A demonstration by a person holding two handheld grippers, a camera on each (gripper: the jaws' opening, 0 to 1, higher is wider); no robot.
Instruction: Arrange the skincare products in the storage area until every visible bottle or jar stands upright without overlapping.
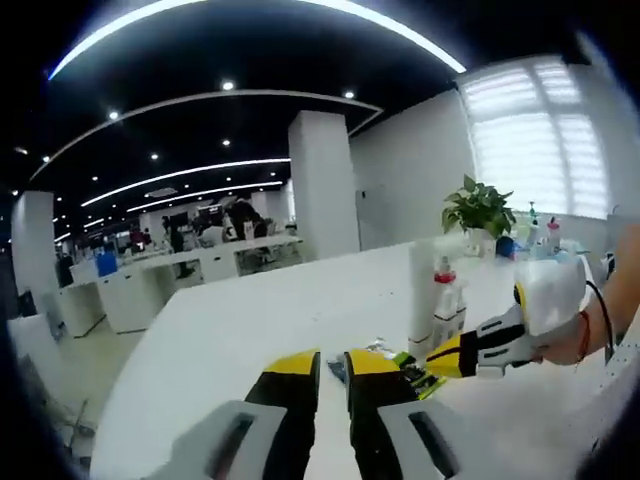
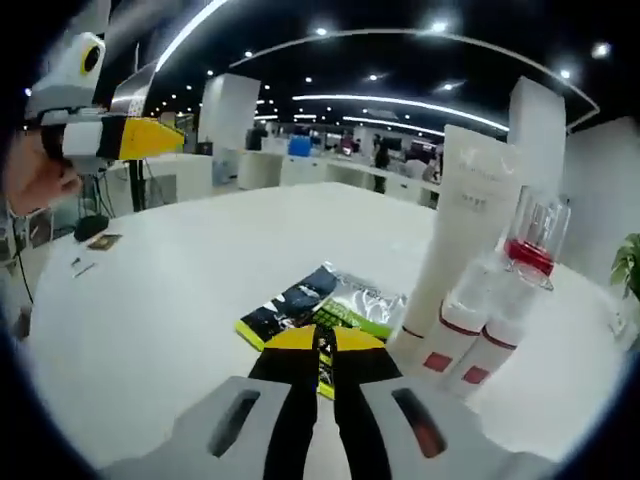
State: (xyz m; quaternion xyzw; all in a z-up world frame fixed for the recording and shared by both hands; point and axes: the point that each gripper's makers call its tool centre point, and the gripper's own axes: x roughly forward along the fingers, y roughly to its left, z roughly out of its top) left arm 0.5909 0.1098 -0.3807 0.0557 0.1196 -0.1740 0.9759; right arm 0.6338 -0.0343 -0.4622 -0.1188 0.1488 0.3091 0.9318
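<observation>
A tall white tube (image 2: pixel 468 215) stands upright on the white table (image 2: pixel 170 300). Pressed against its base are two small white bottles with red bands (image 2: pixel 448 338) and a clear cap with red inside (image 2: pixel 535 235). The same tube (image 1: pixel 422 290) and a red-capped bottle (image 1: pixel 446 298) stand beyond my right gripper (image 1: pixel 445 358). Flat green, black and yellow sachets (image 2: pixel 322 303) lie just ahead of my right gripper (image 2: pixel 322 345), whose jaws look shut with their tips over the sachets' near edge. My left gripper (image 1: pixel 333 370) hovers above the table with its jaws close together and nothing between them. It also appears as the left gripper (image 2: pixel 150 138), raised at upper left.
A potted plant (image 1: pixel 478 210) and several small bottles (image 1: pixel 552 235) sit at the table's far right end. A person's hand (image 2: pixel 35 180) holds the left gripper. Small bits (image 2: pixel 100 242) lie near the table's left edge. Office desks and pillars stand behind.
</observation>
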